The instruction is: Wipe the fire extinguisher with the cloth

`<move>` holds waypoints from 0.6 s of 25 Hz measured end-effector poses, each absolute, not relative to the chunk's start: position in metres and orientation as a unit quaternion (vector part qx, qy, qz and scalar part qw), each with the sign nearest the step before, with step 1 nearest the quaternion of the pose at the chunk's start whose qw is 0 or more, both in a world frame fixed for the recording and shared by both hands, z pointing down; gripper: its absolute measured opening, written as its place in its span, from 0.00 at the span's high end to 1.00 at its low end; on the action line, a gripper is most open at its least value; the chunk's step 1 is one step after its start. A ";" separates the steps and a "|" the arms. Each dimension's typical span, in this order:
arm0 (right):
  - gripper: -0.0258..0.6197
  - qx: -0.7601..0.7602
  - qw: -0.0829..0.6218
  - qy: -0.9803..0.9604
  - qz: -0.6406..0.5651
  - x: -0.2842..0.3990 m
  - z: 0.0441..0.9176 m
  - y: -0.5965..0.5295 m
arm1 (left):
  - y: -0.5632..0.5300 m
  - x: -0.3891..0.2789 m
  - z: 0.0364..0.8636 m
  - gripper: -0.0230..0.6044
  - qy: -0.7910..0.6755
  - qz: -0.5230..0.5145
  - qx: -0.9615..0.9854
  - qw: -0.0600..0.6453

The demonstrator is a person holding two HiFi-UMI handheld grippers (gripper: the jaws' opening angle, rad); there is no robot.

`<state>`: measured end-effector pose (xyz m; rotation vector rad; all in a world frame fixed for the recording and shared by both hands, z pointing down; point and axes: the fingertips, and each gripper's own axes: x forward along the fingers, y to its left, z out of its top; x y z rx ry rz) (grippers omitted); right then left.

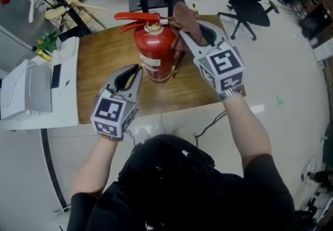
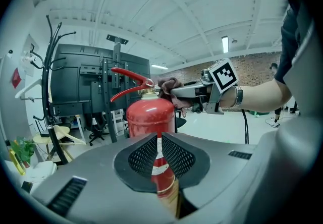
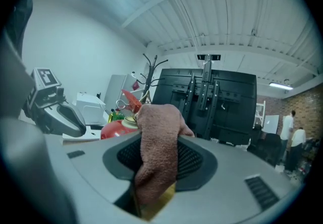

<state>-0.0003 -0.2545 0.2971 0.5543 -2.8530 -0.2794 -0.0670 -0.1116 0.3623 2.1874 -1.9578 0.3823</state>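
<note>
The fire extinguisher (image 1: 154,50) stands upright about the middle of the wooden table (image 1: 104,63), its red lever (image 1: 138,16) pointing toward the left edge. Nearest, over the table's near half, the left gripper (image 1: 137,70) has its jaws pressed together on nothing, its tip just beside the cylinder's lower body. Farther on, at the extinguisher's right, the right gripper (image 1: 183,31) is clamped on a brown cloth (image 1: 186,19), which bunches against the extinguisher's neck. Beyond the far edge, a black office chair (image 1: 250,9) stands on the floor.
</note>
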 end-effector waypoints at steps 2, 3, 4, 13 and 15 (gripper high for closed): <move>0.70 0.194 0.111 -0.971 -0.084 0.005 0.306 -0.258 | -0.113 -0.065 0.365 0.93 -0.657 0.131 0.737 0.093; 0.70 0.196 0.112 -0.971 -0.078 0.007 0.310 -0.259 | -0.113 -0.064 0.366 0.93 -0.656 0.131 0.737 0.094; 0.70 0.198 0.112 -0.971 -0.071 0.010 0.315 -0.261 | -0.113 -0.063 0.367 0.93 -0.656 0.132 0.737 0.095; 0.70 0.213 0.123 -0.969 -0.021 0.024 0.360 -0.273 | -0.118 -0.054 0.374 0.93 -0.651 0.140 0.739 0.103; 0.70 0.216 0.130 -0.968 -0.012 0.026 0.374 -0.275 | -0.119 -0.053 0.377 0.93 -0.650 0.142 0.739 0.105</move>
